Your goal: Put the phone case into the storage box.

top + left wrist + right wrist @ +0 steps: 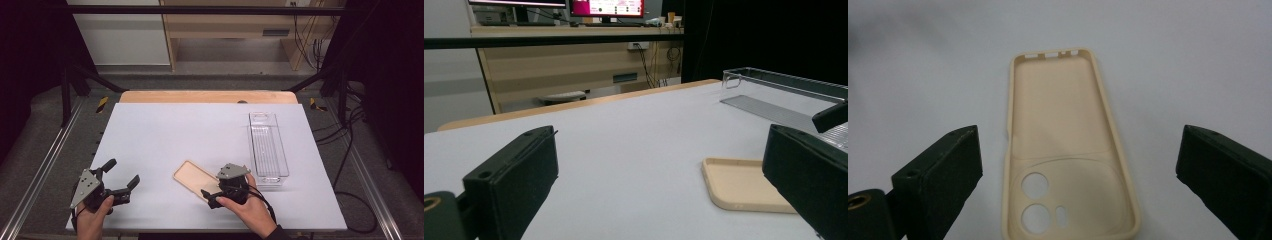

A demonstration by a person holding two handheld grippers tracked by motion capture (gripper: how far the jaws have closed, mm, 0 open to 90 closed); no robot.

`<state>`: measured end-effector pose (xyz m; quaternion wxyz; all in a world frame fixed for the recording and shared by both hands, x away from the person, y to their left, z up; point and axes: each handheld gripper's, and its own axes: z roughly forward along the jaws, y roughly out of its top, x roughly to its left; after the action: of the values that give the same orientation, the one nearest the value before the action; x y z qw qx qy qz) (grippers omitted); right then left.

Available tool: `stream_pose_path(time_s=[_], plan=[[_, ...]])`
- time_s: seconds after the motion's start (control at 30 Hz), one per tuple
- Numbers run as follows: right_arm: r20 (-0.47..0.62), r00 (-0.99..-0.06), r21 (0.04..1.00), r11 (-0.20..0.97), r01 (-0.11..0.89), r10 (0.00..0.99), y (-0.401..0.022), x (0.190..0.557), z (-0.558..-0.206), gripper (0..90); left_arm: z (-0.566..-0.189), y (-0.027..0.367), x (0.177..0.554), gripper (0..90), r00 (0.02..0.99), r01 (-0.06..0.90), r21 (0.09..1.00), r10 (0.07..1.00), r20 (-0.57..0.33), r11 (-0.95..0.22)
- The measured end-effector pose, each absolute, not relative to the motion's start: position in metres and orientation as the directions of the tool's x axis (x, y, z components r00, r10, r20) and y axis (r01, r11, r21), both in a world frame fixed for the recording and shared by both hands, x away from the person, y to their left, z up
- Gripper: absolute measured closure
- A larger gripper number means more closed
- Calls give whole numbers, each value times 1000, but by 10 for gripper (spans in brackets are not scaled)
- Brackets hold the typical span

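Hand-held gripper (1078, 175) wide open, straddling phone case (1063, 130)

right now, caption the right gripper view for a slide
Open right gripper poised over a beige phone case lying hollow side up on the white table.

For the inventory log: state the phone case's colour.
Beige, a pale tan phone case; the right gripper view shows it best.

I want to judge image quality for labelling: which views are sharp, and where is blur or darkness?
High view: even light on the table, dark at both sides, the clear bin faint. Left gripper view: near jaws soft, the background fairly sharp. Right gripper view: the beige phone case slightly soft, corners dim.
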<state>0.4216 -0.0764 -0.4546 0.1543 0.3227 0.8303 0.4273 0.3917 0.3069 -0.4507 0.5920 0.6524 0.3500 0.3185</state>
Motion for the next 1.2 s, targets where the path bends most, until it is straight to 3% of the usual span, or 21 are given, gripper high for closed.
stream_pose_path(time_s=[1.2], plan=[[25,-763,738,503,450,646,-62,430,-487,49,-451,305,393,10,559,80,994,829,13,-70]])
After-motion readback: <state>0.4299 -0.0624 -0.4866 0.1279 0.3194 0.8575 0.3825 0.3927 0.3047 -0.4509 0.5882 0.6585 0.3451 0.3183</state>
